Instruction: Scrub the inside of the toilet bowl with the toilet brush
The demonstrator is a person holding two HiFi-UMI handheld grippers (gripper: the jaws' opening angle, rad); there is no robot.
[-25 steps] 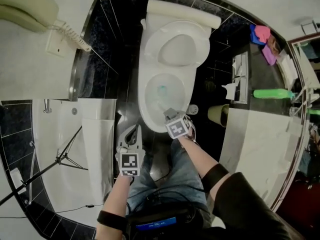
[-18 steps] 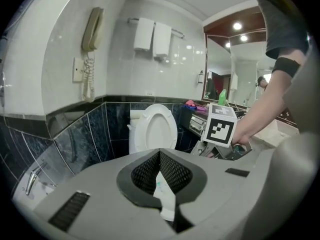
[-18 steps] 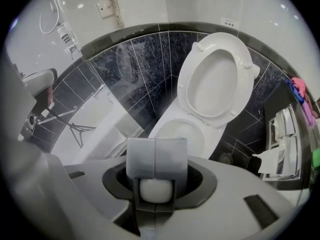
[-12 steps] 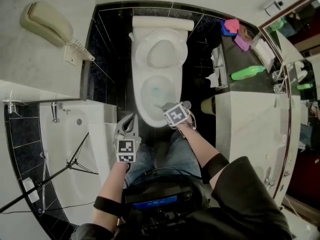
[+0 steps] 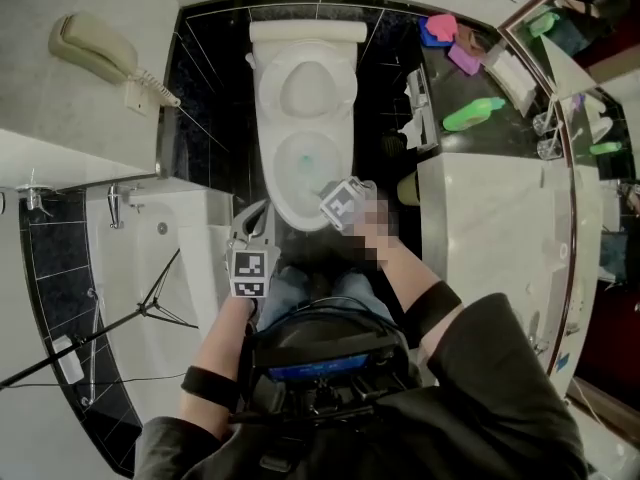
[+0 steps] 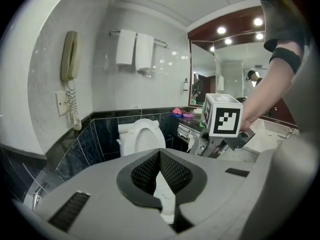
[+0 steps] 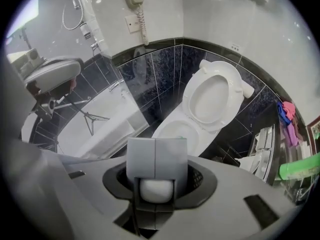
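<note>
Since the earlier frame, both hand-held grippers are raised. The left hand-held gripper, closed and empty, is held off the left front of the toilet bowl. The right hand-held gripper, nearer, is clamped on the toilet brush, which is aimed steeply down into the bowl.

head view: above the person, steeply down, far; left gripper and right gripper mid-frame | left gripper view: on tool, near-level, toilet far ahead, right gripper to its right | right gripper view: on tool, steeply down, toilet nearer ahead | shared: toilet, all three
</note>
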